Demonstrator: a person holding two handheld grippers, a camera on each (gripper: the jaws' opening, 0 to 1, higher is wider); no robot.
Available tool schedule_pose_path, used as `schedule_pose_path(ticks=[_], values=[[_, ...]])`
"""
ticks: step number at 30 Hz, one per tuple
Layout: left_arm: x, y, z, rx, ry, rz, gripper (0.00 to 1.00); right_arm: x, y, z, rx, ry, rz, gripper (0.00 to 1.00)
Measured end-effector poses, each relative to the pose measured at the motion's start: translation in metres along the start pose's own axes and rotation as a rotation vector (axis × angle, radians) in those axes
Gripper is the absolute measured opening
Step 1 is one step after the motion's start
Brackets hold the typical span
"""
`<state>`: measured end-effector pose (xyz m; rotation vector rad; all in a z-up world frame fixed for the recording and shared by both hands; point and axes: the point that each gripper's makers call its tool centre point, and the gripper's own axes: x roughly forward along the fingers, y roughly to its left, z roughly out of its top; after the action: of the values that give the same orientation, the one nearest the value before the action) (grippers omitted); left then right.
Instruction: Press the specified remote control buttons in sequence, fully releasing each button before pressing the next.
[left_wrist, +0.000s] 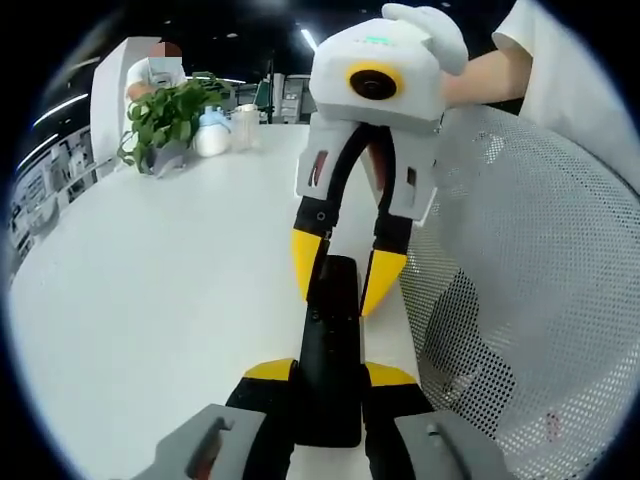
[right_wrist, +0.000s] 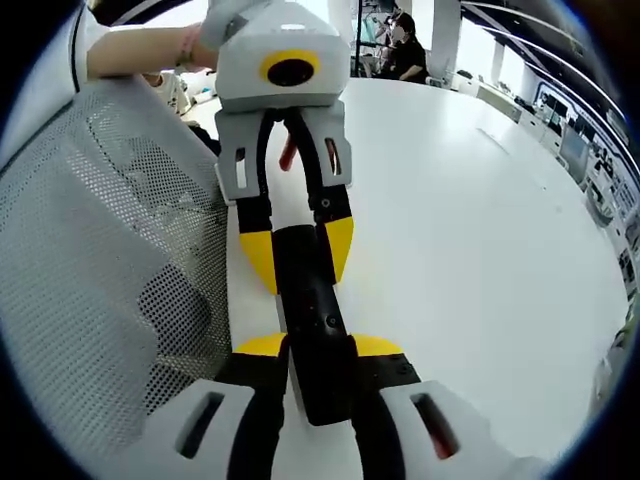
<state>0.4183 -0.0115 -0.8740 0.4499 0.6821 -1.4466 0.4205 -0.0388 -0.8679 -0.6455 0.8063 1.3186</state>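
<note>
One black remote control (left_wrist: 330, 350) lies flat on the white table (left_wrist: 150, 300), lower centre of the left gripper view, and both grippers are clamped on it from opposite ends. The left gripper (left_wrist: 330, 375) holds the near end between its yellow-tipped jaws at the bottom of that view; the right gripper (left_wrist: 348, 275) grips the far end at centre frame. In the right gripper view the arrangement is mirrored: right gripper (right_wrist: 308, 348) low, left gripper (right_wrist: 298, 255) above it on the same remote control (right_wrist: 312, 320).

Risk, as judged: with both grippers occupied holding, neither tip is free to press, and releasing one may let the remote slide or swing. Buttons are too small to identify, so a wrong press is possible.

Count, near to far: one remote, two grippers, one mesh chair back (left_wrist: 540, 280) at right, one potted plant (left_wrist: 170, 115) and a few pale containers (left_wrist: 225, 130) at upper left.
</note>
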Motion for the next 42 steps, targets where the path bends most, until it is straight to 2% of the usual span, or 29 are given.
schedule_pose_path(ticks=[2, 3, 4, 5, 9, 17, 25, 33, 36, 38, 42], values=[[0.0, 0.0, 0.0, 0.002, 0.001, 0.0, 0.25, 0.001, -0.001, 0.0, 0.005, 0.009, 0.001, 0.25], [0.0, 0.0, 0.0, 0.001, 0.001, 0.0, 0.25, 0.003, 0.0, -0.005, 0.011, 0.044, 0.004, 0.27], [0.0, 0.0, 0.0, 0.0, 0.0, 0.0, 0.25, 0.004, -0.001, -0.011, -0.021, 0.081, 0.002, 0.28], [0.0, 0.0, 0.0, -0.002, 0.0, 0.0, 0.25, 0.008, -0.002, -0.012, -0.07, 0.086, -0.006, 0.27], [0.001, 0.001, 0.0, -0.003, -0.001, 0.0, 0.25, 0.006, -0.002, -0.011, -0.029, 0.067, -0.01, 0.26], [0.001, 0.0, 0.0, -0.005, -0.005, 0.0, 0.25, 0.003, -0.003, -0.015, 0.001, 0.042, -0.026, 0.27], [0.003, -0.002, 0.001, 0.029, 0.016, 0.007, 0.25, 0.003, -0.002, -0.015, -0.017, 0.037, -0.025, 0.27], [0.003, -0.004, 0.002, 0.046, 0.038, 0.016, 0.25, 0.003, -0.002, -0.014, -0.005, 0.058, -0.046, 0.27], [0.005, -0.003, 0.004, 0.135, 0.058, 0.035, 0.25, 0.004, -0.003, -0.013, -0.014, 0.088, -0.033, 0.26], [0.01, -0.003, 0.007, 0.083, 0.062, 0.049, 0.25, 0.005, -0.002, -0.013, -0.037, 0.111, -0.023, 0.26], [0.014, -0.002, 0.011, 0.091, 0.08, 0.054, 0.25, 0.004, -0.001, -0.014, -0.039, 0.116, -0.021, 0.26]])
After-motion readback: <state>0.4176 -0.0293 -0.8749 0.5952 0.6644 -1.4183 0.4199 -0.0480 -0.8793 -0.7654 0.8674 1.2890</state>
